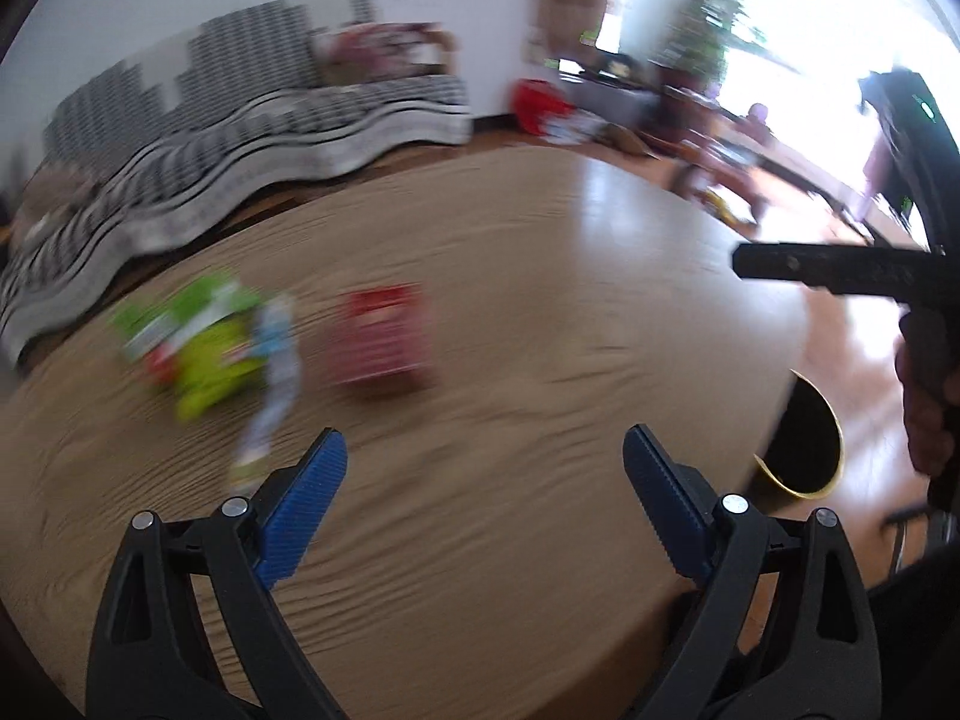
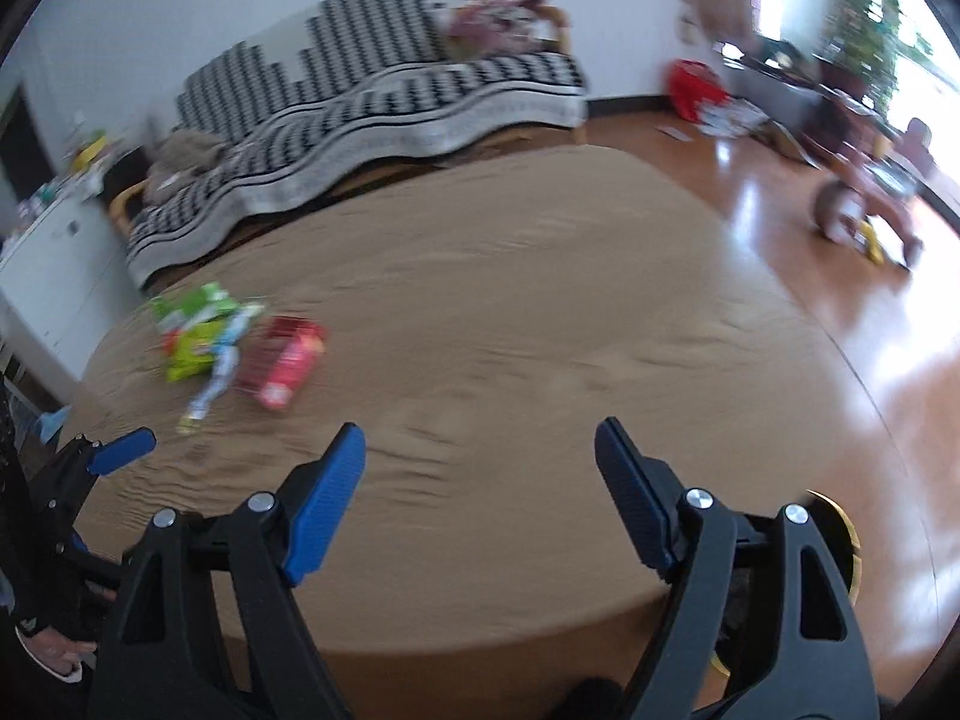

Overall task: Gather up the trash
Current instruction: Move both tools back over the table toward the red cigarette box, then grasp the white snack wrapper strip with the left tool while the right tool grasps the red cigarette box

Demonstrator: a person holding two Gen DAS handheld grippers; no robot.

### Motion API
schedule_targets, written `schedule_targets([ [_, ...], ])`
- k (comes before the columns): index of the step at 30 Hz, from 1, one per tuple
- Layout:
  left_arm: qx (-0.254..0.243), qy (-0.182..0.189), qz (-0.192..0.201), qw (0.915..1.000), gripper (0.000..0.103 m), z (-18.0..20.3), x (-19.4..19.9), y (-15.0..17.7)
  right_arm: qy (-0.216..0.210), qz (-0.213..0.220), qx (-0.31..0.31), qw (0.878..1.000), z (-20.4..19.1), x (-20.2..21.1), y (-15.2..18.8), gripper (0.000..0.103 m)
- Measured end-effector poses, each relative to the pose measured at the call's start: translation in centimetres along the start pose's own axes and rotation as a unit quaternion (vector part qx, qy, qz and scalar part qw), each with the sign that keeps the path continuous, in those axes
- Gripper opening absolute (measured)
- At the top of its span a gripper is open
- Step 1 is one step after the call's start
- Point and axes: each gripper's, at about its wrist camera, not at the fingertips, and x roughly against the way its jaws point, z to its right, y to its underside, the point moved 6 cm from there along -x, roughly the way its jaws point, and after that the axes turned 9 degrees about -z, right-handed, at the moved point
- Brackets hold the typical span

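Left wrist | left gripper [image 1: 485, 459] ribbed jaws spread | right gripper [image 2: 480, 450] spread | crumpled wrappers [image 1: 204, 348]

No legible text. Print on the red packet [image 1: 381, 333] and green wrapper [image 1: 201, 348] on the desk [image 1: 510, 330] is smeared by motion blur in both wrist views; nothing readable elsewhere.
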Motion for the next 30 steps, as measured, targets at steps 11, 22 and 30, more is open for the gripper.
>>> schedule_targets([
  [11,0.077,-0.06,-0.008,0.9952,0.091,-12.5,-0.3,2.5,-0.006,-0.018,0.077,0.997,-15.0,-7.5,-1.9,0.078],
  [22,0.075,-0.041,-0.057,0.9947,0.09,-13.1,-7.3,1.1,0.027,-0.052,0.083,0.995,-16.2,-13.2,-2.6,0.08],
  [30,0.069,-0.053,-0.066,0.994,0.072,-13.2,-9.2,0.8,0.033,-0.079,0.082,0.993,-17.1,-16.9,-3.3,0.08],
])
